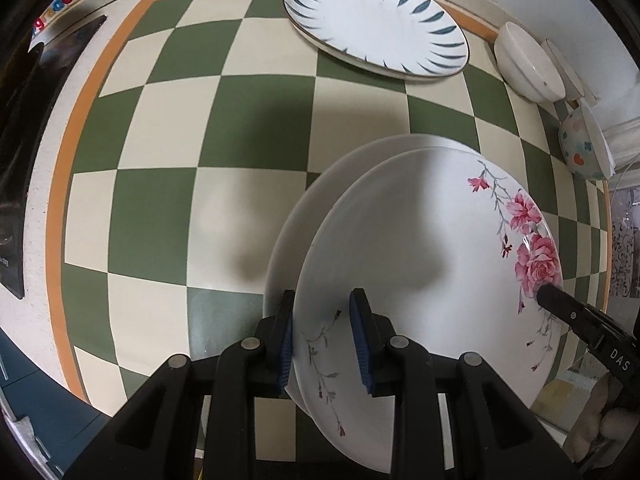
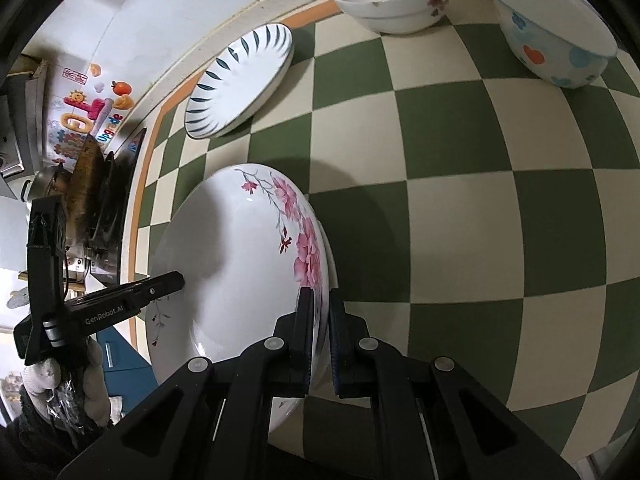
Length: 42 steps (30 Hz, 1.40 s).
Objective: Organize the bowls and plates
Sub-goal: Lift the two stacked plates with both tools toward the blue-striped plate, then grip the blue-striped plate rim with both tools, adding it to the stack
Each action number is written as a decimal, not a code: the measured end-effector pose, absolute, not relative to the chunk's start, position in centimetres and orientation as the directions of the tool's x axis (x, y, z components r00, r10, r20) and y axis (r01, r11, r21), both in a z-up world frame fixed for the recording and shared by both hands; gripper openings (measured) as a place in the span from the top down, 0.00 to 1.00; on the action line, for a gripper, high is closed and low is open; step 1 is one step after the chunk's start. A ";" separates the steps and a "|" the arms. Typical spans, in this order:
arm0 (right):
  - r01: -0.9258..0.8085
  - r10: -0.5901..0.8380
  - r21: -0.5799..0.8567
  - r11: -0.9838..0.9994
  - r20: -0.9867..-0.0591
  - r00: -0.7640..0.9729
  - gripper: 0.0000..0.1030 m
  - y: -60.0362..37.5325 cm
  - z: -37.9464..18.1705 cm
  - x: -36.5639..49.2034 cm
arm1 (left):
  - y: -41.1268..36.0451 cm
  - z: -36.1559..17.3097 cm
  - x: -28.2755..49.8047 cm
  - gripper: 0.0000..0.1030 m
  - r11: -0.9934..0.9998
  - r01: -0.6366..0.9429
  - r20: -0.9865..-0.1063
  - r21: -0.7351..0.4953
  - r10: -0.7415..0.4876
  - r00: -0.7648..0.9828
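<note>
Together, both grippers hold the flowered plate stack

Together the two grippers carry a white plate with pink flowers (image 1: 420, 264), which sits on a plain white plate (image 1: 316, 200) beneath it, the lower one showing as a pale crescent along one side. The pair is over the middle of the checked tablecloth (image 1: 168, 208), tilted slightly; whether the lower plate touches the cloth cannot be told.

The left gripper (image 1: 326, 338) reaches over the near rim with its blue pads (image 1: 360, 340) on either side of it, one inside the flowered plate and the other outside, closed on the stacked rims. The right gripper (image 2: 320, 332) is clamped on the opposite rim, by the pink roses, its jaws nearly together with only the plate edges between them. Each gripper's tip also shows in the other's view, resting on the flowered plate's rim. A gloved hand (image 2: 84, 376) holds the left gripper's handle.

Farther out, a white plate with dark blue leaf marks (image 1: 376, 20) lies flat near the far edge of the table, well apart from the held stack. Toward the far right corner stand two nested white bowls (image 2: 392, 0) with a small flower print, and just beside them a bowl with blue and orange spots (image 2: 556, 32). An orange band (image 1: 60, 184) borders the cloth along the left edge of the table. Beyond that edge a cooker (image 2: 100, 208) and colourful wall stickers (image 2: 88, 112) are visible.
</note>
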State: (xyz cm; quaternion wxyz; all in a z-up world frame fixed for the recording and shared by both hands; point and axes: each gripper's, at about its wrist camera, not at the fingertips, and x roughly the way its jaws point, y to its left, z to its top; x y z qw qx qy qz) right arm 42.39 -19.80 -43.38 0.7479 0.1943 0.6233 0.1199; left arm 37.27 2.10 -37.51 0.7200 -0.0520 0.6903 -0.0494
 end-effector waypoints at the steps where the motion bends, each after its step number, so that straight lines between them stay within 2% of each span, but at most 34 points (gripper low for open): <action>1: 0.066 0.423 0.441 0.895 -0.886 0.190 0.91 -19.9 -43.5 42.4 | 2.0 -37.6 37.2 0.77 0.990 0.000 -0.989 -0.144 -0.144 0.040; 14: 0.124 0.453 0.469 0.874 -0.881 0.137 0.89 -20.3 -44.3 42.6 | 2.6 -37.8 38.0 0.76 0.982 0.002 -0.982 -0.187 -0.187 -0.024; 25: 0.103 0.439 0.453 0.886 -0.889 0.130 0.89 -19.8 -43.9 43.2 | 2.1 -36.4 38.2 0.76 0.993 0.058 -0.995 -0.100 -0.099 -0.018; 32: 0.148 0.466 0.484 0.862 -0.873 0.142 0.89 -20.7 -41.8 44.5 | 3.3 -32.5 39.4 0.76 0.995 0.043 -0.994 -0.085 -0.088 0.062; 35: 0.148 0.477 0.500 0.853 -0.863 0.168 0.85 -20.6 -39.8 46.7 | 4.1 -30.8 42.2 0.75 0.995 0.019 -0.989 -0.096 -0.098 0.112; 38: 0.132 0.479 0.511 0.850 -0.851 0.215 0.68 -20.1 -38.3 50.0 | 5.6 -30.3 46.0 0.75 0.994 -0.018 -0.983 -0.107 -0.103 0.151; 42: 0.124 0.471 0.511 0.850 -0.844 0.256 0.66 -18.7 -38.1 55.7 | 6.5 -32.3 50.8 0.75 0.990 -0.059 -0.983 -0.125 -0.115 0.143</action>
